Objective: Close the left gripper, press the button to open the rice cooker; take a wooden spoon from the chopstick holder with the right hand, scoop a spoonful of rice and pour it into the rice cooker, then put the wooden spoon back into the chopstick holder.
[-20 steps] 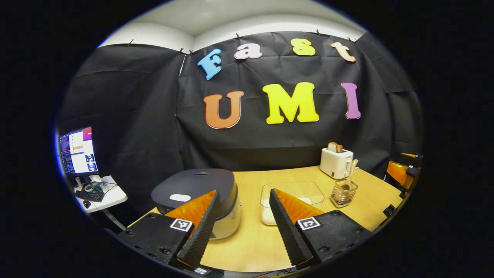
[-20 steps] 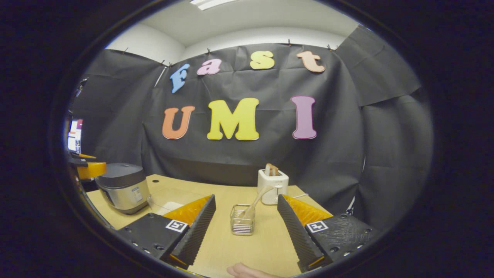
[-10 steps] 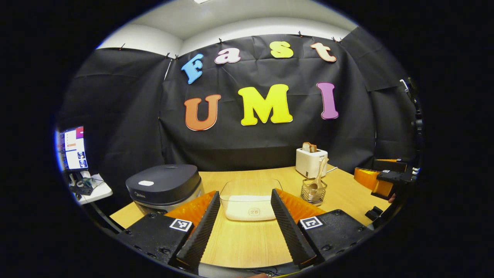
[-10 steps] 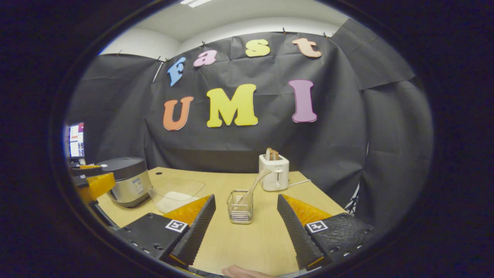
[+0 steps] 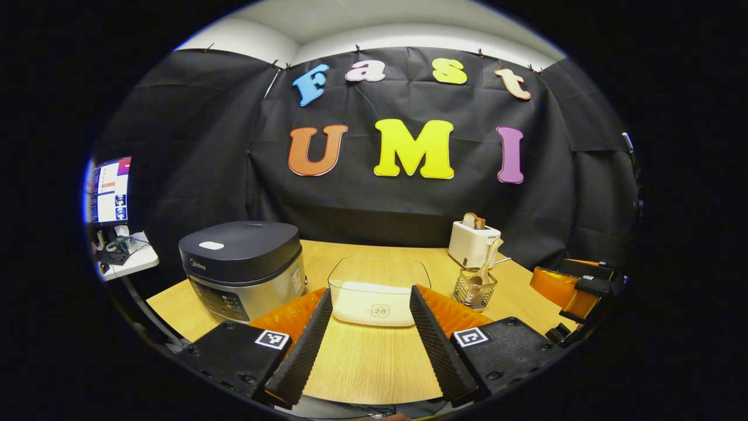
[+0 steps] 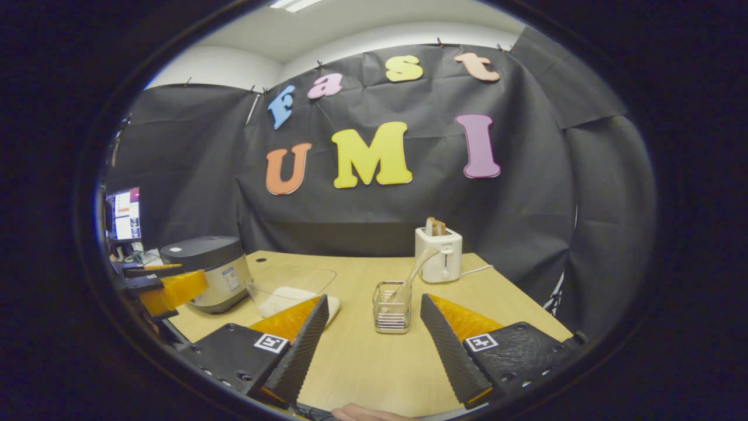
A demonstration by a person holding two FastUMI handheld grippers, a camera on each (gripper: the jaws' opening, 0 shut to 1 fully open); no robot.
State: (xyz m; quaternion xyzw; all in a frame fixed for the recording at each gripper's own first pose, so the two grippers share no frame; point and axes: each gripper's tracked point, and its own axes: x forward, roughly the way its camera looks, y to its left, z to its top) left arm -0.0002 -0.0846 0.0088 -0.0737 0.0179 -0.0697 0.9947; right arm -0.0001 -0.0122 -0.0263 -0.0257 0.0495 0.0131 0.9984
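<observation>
The rice cooker [image 5: 245,269] [image 6: 210,272] stands at the table's left with its dark lid down and a pale button [image 5: 211,245] on top. A clear tub of white rice [image 5: 378,290] [image 6: 292,289] sits in the middle. Right of it, a wire chopstick holder [image 5: 474,289] [image 6: 392,315] carries a wooden spoon [image 5: 486,263] [image 6: 413,275] leaning right. My left gripper [image 5: 369,342] is open, held back from the tub and empty. My right gripper [image 6: 374,345] is open and empty, a short way in front of the holder. Each gripper shows at the edge of the other's view [image 5: 570,289] [image 6: 166,289].
A white toaster [image 5: 472,242] [image 6: 438,262] with bread in it stands at the back right, its cord trailing right. A monitor [image 5: 108,190] and a small side table with clutter lie beyond the table's left edge. Part of a hand [image 6: 362,413] shows at the bottom.
My left gripper has pulled back from above the cooker and swung right, so it faces the rice tub. My right gripper has drifted slightly right. Both stay open.
</observation>
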